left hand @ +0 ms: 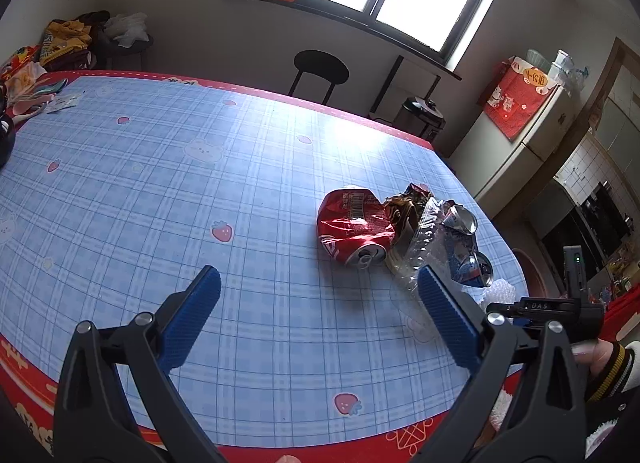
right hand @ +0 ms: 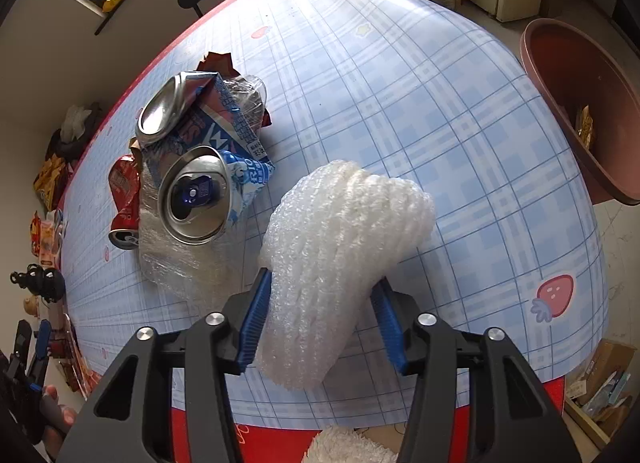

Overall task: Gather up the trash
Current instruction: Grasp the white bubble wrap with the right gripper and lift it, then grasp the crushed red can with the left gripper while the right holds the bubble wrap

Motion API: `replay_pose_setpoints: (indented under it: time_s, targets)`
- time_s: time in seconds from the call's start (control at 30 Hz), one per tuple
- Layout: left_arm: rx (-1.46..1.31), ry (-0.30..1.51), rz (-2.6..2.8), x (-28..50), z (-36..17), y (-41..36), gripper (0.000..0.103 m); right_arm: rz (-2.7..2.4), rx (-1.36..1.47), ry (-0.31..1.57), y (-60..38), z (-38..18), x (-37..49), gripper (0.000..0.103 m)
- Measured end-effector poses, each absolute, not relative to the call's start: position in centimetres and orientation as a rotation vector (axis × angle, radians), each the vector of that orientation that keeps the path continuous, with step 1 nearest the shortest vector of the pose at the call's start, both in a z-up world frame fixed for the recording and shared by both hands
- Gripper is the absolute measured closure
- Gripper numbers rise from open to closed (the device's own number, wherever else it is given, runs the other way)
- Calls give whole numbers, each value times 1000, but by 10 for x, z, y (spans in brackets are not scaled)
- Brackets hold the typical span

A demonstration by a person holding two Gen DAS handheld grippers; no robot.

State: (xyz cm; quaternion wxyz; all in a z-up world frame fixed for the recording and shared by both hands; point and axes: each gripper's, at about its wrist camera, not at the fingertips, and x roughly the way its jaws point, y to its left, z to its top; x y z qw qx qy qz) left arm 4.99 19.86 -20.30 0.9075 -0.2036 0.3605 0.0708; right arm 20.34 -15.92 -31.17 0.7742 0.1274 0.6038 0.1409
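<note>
My right gripper [right hand: 324, 279] is shut on a roll of white foam wrap [right hand: 344, 231], with both blue pads pressed into its sides just above the checked tablecloth [right hand: 400, 83]. To its left lies a pile of trash: a crushed blue can [right hand: 200, 167], clear plastic [right hand: 176, 263], a crushed red can [right hand: 124, 199] and a brown wrapper [right hand: 218, 61]. My left gripper [left hand: 319, 274] hangs open over the table [left hand: 160, 183], holding nothing. The red can [left hand: 352, 227] lies just beyond its fingertips, with the blue can [left hand: 464, 247] further right.
A brown plastic basin [right hand: 580, 103] stands off the table's right edge with a wrapper inside. Snack bags and clutter [left hand: 28, 75] sit at the table's far left corner. A black stool [left hand: 320, 67] stands behind the table. A person's sleeve [left hand: 612, 367] shows at the right.
</note>
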Motion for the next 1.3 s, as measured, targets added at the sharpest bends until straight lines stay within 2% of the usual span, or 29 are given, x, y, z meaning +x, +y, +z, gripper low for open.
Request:
replay_pose_setpoints:
  time_s: [0.07,0.17,0.6,0.73,0.9,1.0,1.3]
  targets:
    - [-417,753,131,55,-203,192,6,322,282,1288,-166,-306,199,65]
    - [-404,756,91,62,-202,179,7,343,283,1254,-178,-298,192,67]
    - [-285,835,12,119,-210,115,12,390,289,1119,-224,-271,193,68]
    - [-262,878,68,149,-223,119,12,393,293,1103,-234,-270,193,68]
    - [-64,937,98,191,-249,111,12,403,305,1102,-241,-271,192,68]
    - [66,980,124,211,-268,104,23,403,310,1103,-244,-270,192,68]
    - [179,1032,166,229,-306,108,23,387,316,1103,-249,-269,193,68]
